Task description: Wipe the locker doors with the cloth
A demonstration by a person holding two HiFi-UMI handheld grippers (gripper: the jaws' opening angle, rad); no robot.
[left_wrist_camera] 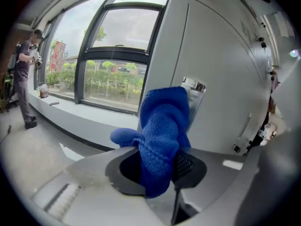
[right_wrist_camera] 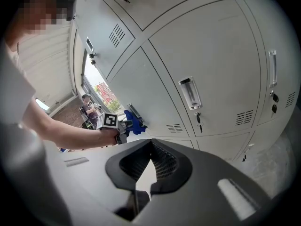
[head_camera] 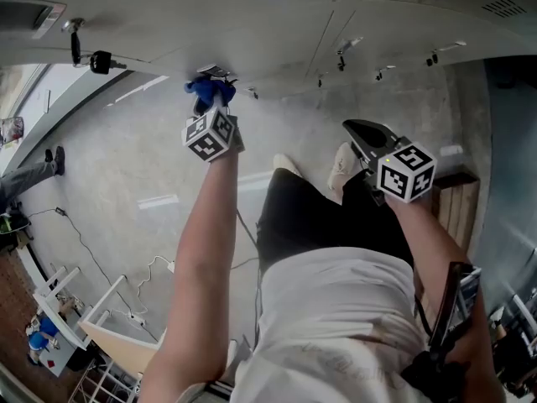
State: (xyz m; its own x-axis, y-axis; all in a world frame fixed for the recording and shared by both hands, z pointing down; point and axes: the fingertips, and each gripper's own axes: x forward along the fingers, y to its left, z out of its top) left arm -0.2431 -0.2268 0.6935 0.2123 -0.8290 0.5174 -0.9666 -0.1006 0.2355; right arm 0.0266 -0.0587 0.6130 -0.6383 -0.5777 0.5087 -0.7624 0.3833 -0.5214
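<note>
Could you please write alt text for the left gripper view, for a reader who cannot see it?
The left claw is shut on a bunched blue cloth, held up close to a grey locker door by its metal handle. To the left, a large window shows greenery, and a person stands by the sill.

The cloth [left_wrist_camera: 162,131] fills the left gripper [left_wrist_camera: 157,166] between its jaws and covers their inner faces. It also hides the lower part of a door handle [left_wrist_camera: 194,89] behind it. Whether the cloth touches the door cannot be told there. In the head view the marker cube [head_camera: 210,135] blocks that gripper's jaws, and the lockers [head_camera: 377,23] are cut off by the top edge. A shoe [head_camera: 341,170] sits partly behind the right gripper [head_camera: 351,127]. A person [left_wrist_camera: 22,79] at the window is too small to tell what they hold.
</note>
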